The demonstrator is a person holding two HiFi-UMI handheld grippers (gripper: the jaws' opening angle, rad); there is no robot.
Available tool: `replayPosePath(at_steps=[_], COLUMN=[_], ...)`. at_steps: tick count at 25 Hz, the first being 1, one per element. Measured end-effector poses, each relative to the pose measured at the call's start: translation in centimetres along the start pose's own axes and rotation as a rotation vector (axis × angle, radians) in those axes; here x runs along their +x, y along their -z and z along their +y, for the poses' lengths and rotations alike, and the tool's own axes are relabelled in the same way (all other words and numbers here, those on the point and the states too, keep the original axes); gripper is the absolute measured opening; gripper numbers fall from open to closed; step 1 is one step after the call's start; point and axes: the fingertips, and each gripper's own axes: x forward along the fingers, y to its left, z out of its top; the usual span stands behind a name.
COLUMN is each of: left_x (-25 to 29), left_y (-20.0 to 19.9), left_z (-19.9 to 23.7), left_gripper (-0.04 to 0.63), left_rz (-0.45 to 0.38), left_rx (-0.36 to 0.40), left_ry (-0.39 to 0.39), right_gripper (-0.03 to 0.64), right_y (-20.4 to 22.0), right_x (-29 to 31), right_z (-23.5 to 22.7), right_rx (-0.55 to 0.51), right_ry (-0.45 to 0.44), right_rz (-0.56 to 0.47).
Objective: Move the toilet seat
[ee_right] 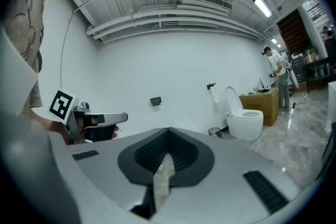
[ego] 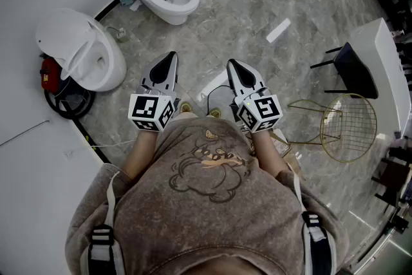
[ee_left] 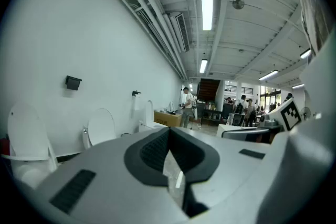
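L tongs (ego: pixel 170 58): shut, empty.
R tongs (ego: pixel 233 66): shut, empty.
Step (est.): approach nearest toilet seat (ego: pixel 64 34), left of L tongs; open jaws before contact.

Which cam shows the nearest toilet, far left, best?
Head view: the nearest toilet shows whole from above, lid up, bowl open. Left gripper view catches mainly its raised lid at the left edge. Right gripper view doesn't show it.

The white-and-black left gripper (ego: pixel 165 66) and its twin right gripper (ego: pixel 235 71) are held side by side before the chest, near level, jaws together, empty.
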Motion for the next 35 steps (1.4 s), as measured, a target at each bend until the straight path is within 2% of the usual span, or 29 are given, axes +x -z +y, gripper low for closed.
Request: replayPosePath(at_steps=[6, 11, 15, 20, 27, 35], left_x=[1.1, 1.8, 2.2, 3.3, 5.2, 8.6], left_y=[-0.4, 0.0, 0.5, 0.8, 0.4, 1.2], left_z=[1.2, 1.9, 3.2, 4.7, 7.5, 10.6], left_gripper=[0.008, 0.008, 0.008, 0.008, 0.008, 0.008], left_rz=[-0.016, -0.004, -0.004, 0.008, 0.006, 0.022], left_rx=[-0.009, 0.023, 0.01, 0.03, 0.015, 0.011], left_ry=[0.004, 0.028, 0.057, 0.101, 0.082, 0.035], right_gripper=[-0.002, -0.002, -0.002, -0.002, -0.002, -0.002], right_y=[-0.4, -0.2, 0.6, 1.8, 1.7, 2.0], right_x=[1.4, 2.1, 3.3, 4.9, 7.8, 12.9], right_z=[-0.4, -1.0, -1.0, -1.1, -1.4, -3.2], right_rx=[-0.01, 0.0, -0.01, 0.013, 0.026, 0.013], right_ry=[0.012, 0.058, 0.098, 0.139, 0.131, 0.065], right_rz=[-0.012, -0.024, -0.013, -0.007, 0.003, 0.026])
